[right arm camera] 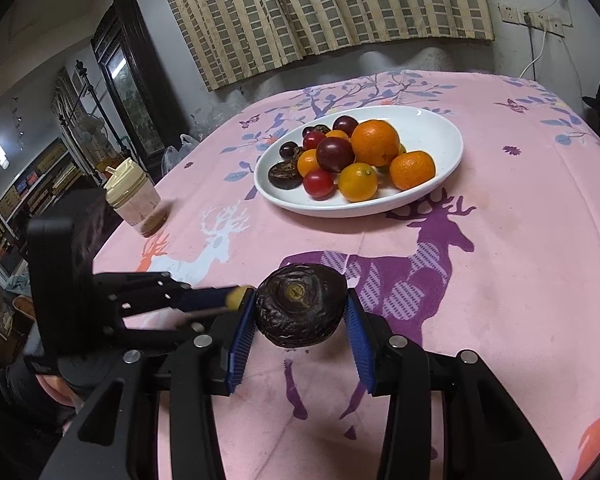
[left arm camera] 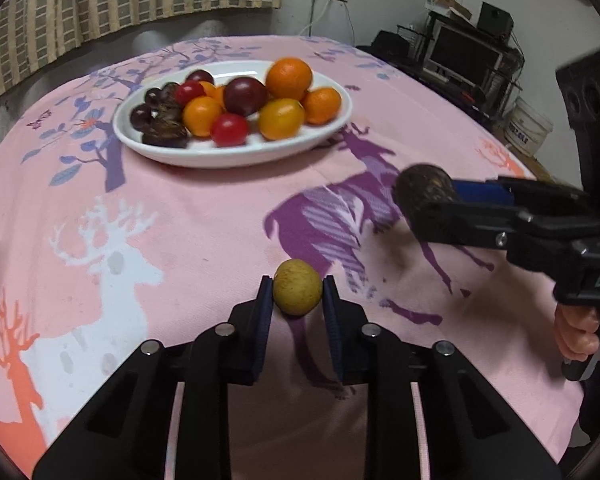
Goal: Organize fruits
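— Left gripper (left arm camera: pixel 298 294)?
— Clamped tight on small yellow-green fruit (left arm camera: pixel 298 287), low centre of left view.
— Right gripper (right arm camera: pixel 300 312)?
— Pinching dark wrinkled fruit (right arm camera: pixel 300 305) between blue pads (lower middle of right view).
— Elsewhere?
— Upper centre: white plate (right arm camera: pixel 440 136), heaped with oranges and plums, on pink tablecloth (right arm camera: pixel 520 280).

Pink deer-print tablecloth (left arm camera: pixel 204 216) carries white plate (left arm camera: pixel 236 152), jar (right arm camera: pixel 134 200).
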Demonstrator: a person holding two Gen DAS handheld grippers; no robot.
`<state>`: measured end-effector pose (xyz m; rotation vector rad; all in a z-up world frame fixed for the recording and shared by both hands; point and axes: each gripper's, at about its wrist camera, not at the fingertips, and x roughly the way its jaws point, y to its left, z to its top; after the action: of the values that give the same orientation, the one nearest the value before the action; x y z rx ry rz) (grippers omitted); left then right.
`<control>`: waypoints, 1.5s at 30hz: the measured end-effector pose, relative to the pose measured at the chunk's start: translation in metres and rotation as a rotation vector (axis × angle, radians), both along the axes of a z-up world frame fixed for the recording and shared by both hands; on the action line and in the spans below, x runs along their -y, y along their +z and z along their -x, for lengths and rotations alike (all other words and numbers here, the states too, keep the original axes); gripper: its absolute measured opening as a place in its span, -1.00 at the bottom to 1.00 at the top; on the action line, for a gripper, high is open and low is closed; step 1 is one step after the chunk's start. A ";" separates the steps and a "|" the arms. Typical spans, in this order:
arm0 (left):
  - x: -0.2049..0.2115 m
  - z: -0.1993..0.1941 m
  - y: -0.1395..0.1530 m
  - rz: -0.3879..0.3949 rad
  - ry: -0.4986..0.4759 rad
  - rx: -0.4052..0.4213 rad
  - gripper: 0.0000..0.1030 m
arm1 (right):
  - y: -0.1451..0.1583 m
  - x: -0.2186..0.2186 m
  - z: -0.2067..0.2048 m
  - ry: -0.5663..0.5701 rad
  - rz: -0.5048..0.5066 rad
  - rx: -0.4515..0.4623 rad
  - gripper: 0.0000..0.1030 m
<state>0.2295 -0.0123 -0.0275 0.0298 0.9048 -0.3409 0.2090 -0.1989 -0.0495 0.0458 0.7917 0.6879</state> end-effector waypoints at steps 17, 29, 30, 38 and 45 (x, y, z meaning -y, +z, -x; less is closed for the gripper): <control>-0.047 -0.180 0.066 0.061 0.187 0.138 -0.53 | 0.052 -0.028 -0.157 -0.178 -0.004 0.171 -0.14; -0.054 -0.216 0.026 0.036 0.236 0.066 -0.53 | 0.019 -0.044 -0.204 -0.199 0.018 0.084 -0.14; -0.054 -0.216 0.025 0.032 0.238 0.065 -0.53 | 0.018 -0.045 -0.205 -0.200 0.019 0.076 -0.13; -0.056 -0.185 0.056 0.010 0.317 0.142 0.60 | 0.041 -0.037 -0.178 -0.208 0.029 0.125 0.10; -0.055 -0.109 0.090 -0.005 0.309 0.213 0.91 | 0.066 -0.027 -0.103 -0.175 0.044 0.220 0.93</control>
<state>0.3389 0.0427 0.0628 -0.0678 0.6862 -0.0454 0.3122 -0.1721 0.0168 -0.0003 0.5832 0.4996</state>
